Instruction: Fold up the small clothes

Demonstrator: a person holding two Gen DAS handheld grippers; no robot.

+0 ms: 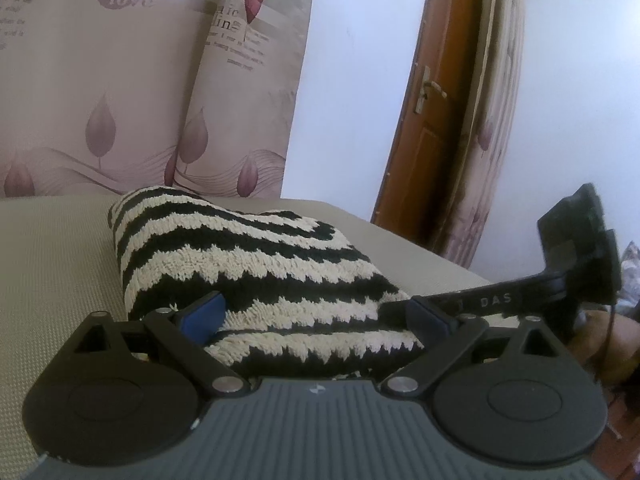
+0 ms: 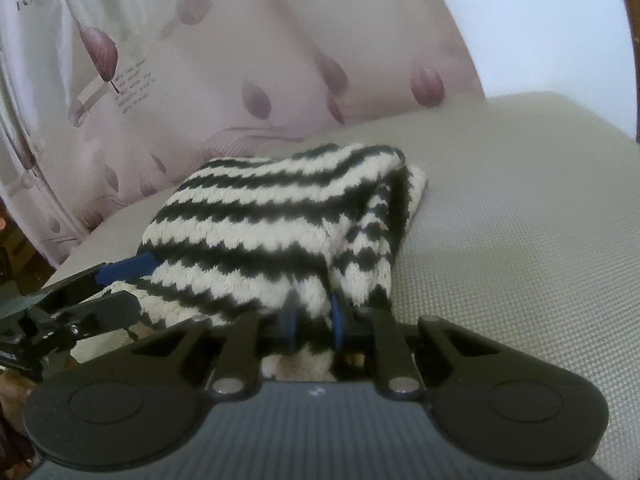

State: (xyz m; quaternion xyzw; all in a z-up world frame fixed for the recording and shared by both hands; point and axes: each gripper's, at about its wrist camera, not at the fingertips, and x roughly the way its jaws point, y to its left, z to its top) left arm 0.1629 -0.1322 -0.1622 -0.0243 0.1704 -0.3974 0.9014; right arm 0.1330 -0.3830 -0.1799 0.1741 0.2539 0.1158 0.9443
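While lying folded on grey mesh surface, black/cream striped knit garment sits right ahead of both grippers. Left gripper spread wide, blue pads either side of garment's near edge, fabric bunched between, not clamped. Right gripper nearly closed, blue pads pinching a fold of near garment edge. Right gripper seen from left view at right, tip touching garment. Floral curtain behind, wooden door far right of left gripper.

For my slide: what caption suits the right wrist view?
Right gripper pinching the folded striped knit on the grey cushion.
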